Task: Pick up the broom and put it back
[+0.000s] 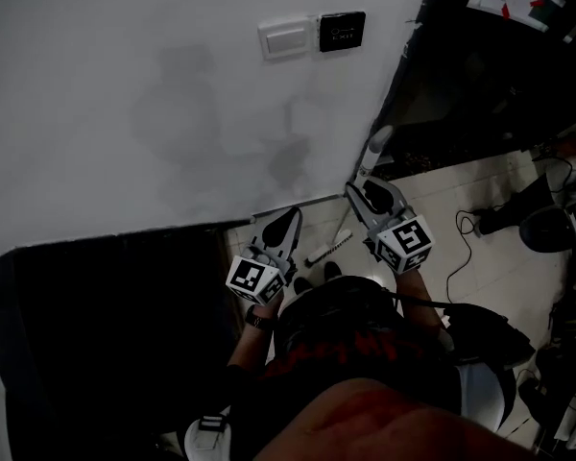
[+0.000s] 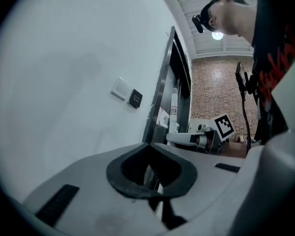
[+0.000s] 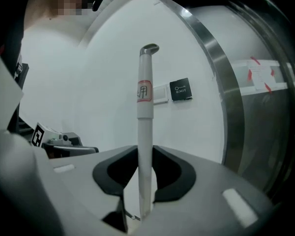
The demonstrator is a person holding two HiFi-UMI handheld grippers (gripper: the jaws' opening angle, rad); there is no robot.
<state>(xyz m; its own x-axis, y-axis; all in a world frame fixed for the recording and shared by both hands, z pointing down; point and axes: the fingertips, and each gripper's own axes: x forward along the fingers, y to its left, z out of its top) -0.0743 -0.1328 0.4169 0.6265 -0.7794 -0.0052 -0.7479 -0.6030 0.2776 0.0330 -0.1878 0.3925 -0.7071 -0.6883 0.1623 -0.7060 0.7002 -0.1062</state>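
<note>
White wall (image 1: 125, 113) with switch plate (image 1: 284, 38): pick-up judged complete, the right claw (image 3: 145, 156) clamped on the broom handle (image 3: 144, 107), held upright near that plate, the left claw (image 2: 150, 151) closed and empty; return to storage outstanding.

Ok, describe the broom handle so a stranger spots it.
Find the white wall with the black EXIT plate. In front of it, the broom handle stands upright in the right hand-held gripper: a white pole with a red-outlined label and grey cap.
</note>
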